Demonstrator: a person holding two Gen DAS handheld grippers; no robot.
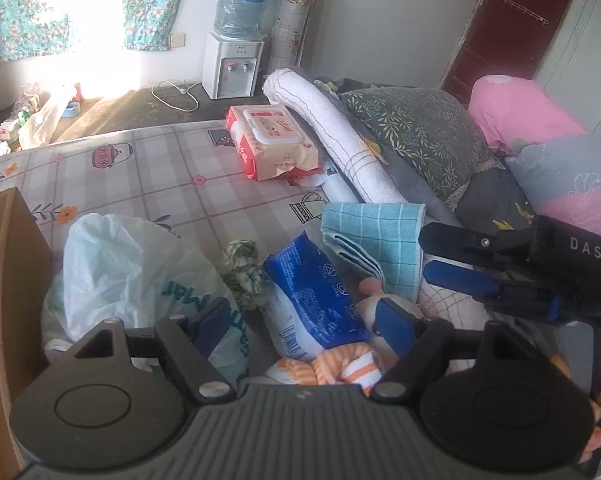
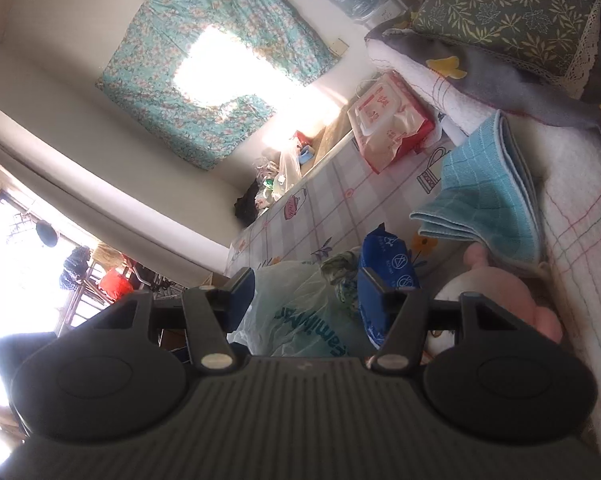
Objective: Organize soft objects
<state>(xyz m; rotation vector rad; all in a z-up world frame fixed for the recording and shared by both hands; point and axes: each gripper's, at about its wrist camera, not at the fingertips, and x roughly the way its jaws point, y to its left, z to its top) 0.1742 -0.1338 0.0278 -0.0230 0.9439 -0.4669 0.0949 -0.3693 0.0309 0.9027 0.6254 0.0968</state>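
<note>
- The soft things lie in a loose heap on the bed [image 1: 148,160]: a white plastic bag [image 1: 120,264], a crumpled green cloth [image 1: 242,268], a blue packet [image 1: 312,288], a folded blue towel [image 1: 384,240] and a plush toy [image 1: 380,308] with a striped orange piece beside it.
- The left gripper [image 1: 304,320] hangs over the heap with its jaws apart and nothing between the pads; the blue packet and the toy sit just under the gap.
- The right gripper [image 1: 452,256] reaches in from the side near the towel, also parted and empty — its own view shows only bag and packet beyond the fingers.
- Risk: the items overlap, so closing on the packet could pinch the toy or the green cloth along with it.
- Risk: the plastic bag is slippery and slack; a shallow pinch would likely slide off.
- Risk: both grippers crowd one small patch — they could knock each other.
- The cardboard box [image 1: 16,264] stands at the left edge, close to the bag; a dragged bag might snag its wall.
</note>
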